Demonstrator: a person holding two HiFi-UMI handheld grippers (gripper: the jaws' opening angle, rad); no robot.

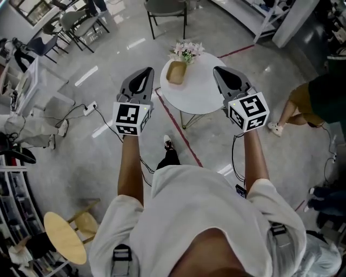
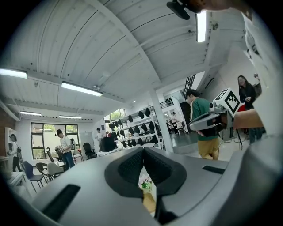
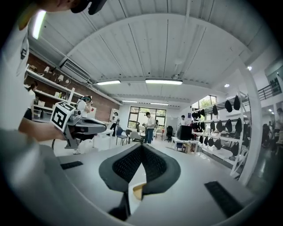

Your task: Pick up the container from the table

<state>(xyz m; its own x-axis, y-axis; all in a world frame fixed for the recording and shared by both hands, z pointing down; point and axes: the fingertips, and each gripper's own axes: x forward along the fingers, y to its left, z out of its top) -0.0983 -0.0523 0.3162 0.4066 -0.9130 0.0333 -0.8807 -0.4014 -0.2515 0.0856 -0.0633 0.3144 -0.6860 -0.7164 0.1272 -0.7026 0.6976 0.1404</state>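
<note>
A tan container (image 1: 176,72) stands on the far left part of a small round white table (image 1: 203,92), just in front of a bunch of pale flowers (image 1: 186,51). Both grippers are held up in the air on the near side of the table. My left gripper (image 1: 146,71) is left of the container, and my right gripper (image 1: 218,70) is over the table's right part. Each one's jaws meet at the tips with nothing between them. The left gripper view has the container (image 2: 149,202) and flowers (image 2: 145,184) below the shut left gripper (image 2: 143,150). Under the right gripper (image 3: 142,145), the container (image 3: 138,191) peeks out.
A red tape line (image 1: 181,135) crosses the grey floor under the table. A dark chair (image 1: 166,11) stands behind it, a wooden stool (image 1: 65,235) is at the near left, and a person (image 1: 313,103) stands at the right. Cables (image 1: 89,110) lie on the floor to the left.
</note>
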